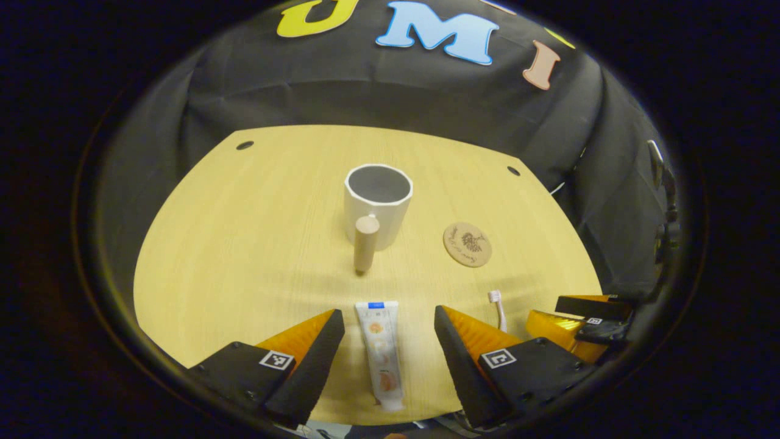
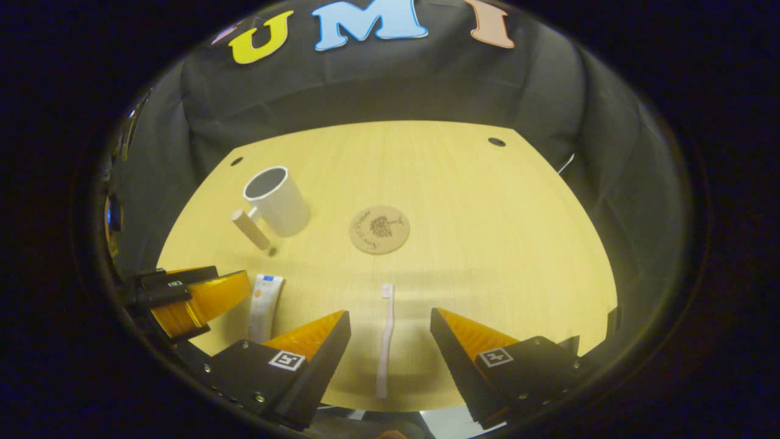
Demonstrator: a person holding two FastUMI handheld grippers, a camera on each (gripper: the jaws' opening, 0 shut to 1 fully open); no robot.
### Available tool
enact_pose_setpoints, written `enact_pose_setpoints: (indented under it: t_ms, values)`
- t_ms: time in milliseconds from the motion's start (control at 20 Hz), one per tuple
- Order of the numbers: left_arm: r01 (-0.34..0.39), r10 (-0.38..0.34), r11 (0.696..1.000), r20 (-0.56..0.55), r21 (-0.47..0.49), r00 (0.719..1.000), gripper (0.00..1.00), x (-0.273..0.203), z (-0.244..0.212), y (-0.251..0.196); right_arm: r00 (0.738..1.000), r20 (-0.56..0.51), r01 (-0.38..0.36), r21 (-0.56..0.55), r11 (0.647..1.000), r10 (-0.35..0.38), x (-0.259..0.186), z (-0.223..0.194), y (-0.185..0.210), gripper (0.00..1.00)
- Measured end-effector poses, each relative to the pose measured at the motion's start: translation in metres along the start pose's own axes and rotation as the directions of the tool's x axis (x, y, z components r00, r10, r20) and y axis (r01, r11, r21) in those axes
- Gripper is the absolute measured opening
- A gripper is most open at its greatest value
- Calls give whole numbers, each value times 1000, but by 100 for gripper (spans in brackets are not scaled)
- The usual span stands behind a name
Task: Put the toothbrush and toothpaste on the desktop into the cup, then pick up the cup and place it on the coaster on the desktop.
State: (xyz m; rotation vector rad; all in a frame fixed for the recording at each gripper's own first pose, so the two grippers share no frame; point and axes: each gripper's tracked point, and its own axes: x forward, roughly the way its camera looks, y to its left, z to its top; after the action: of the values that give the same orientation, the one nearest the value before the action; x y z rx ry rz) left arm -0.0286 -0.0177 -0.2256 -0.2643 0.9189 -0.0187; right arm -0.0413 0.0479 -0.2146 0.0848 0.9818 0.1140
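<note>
A pale wooden desktop [image 1: 244, 231] was seen. The toothpaste [image 1: 381, 350] lay lengthwise between the spread fingers of the left gripper [image 1: 389, 335]; likewise the toothbrush [image 2: 386, 338] within the open right gripper [image 2: 390, 335]. The cup [image 1: 378, 204] was set beyond, near the coaster [image 1: 467, 244].

Each hand-held gripper [image 1: 389, 317] [image 2: 390, 317] has two wedge-shaped fingers on black blocks fixed with small screws, and each block carries a square black-and-white marker tag (one per finger).
</note>
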Motion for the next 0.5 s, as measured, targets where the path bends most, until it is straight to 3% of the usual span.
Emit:
enact_pose_setpoints:
  t_ms: [250, 350, 500]
  values:
    - [-28, 26, 999, -135, -16, 990, 96, 11, -23, 11, 992, -128, -14, 9, 1000, 15, 18, -25, 6, 88]
    - [-36, 32, 999, -211, -19, 977, 94, 16, -40, 14, 985, -169, -17, 17, 1000, 19, 25, -31, 7, 88]
    - [-46, 39, 999, -278, -17, 960, 98, 24, -52, 16, 973, -227, -21, 39, 999, 29, 36, -37, 9, 89]
